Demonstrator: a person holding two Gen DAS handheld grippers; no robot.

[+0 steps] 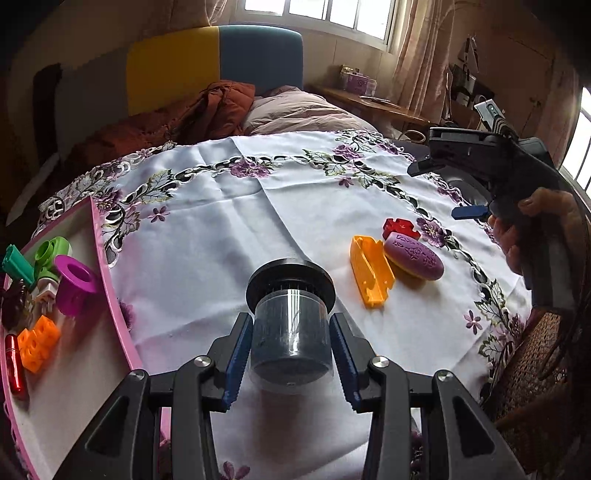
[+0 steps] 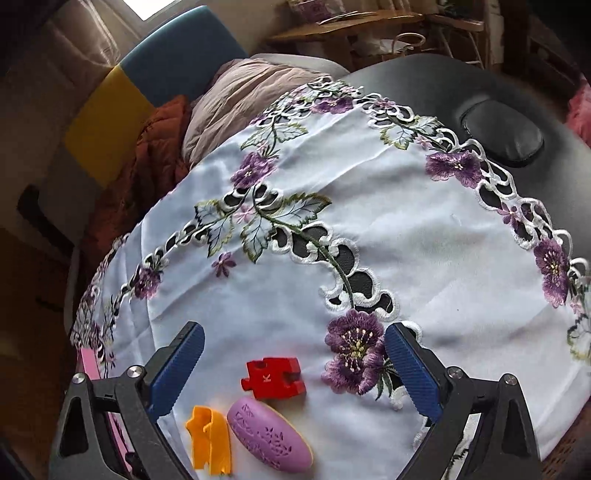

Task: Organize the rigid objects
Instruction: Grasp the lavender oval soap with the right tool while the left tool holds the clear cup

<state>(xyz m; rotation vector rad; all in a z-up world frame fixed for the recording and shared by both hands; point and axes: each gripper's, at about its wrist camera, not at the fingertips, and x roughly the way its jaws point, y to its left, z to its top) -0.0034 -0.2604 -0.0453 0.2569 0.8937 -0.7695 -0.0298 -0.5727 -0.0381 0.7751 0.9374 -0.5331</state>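
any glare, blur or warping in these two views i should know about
Left wrist view: the windows are blown out, white streaks of glare run down the clear jar between the left gripper fingers, and the tray edge bows with fisheye curvature. Right wrist view: the orange piece smears at its lower end, the corners vignette dark, and the tablecloth bulges; the right gripper looks sharp.

Both grippers share one build: the left gripper (image 1: 290, 360) and right gripper (image 2: 293, 373) have black angular frames, silver round screws at the joints, and ridged blue finger pads (image 2: 412, 371) (finely ribbed, like file teeth).
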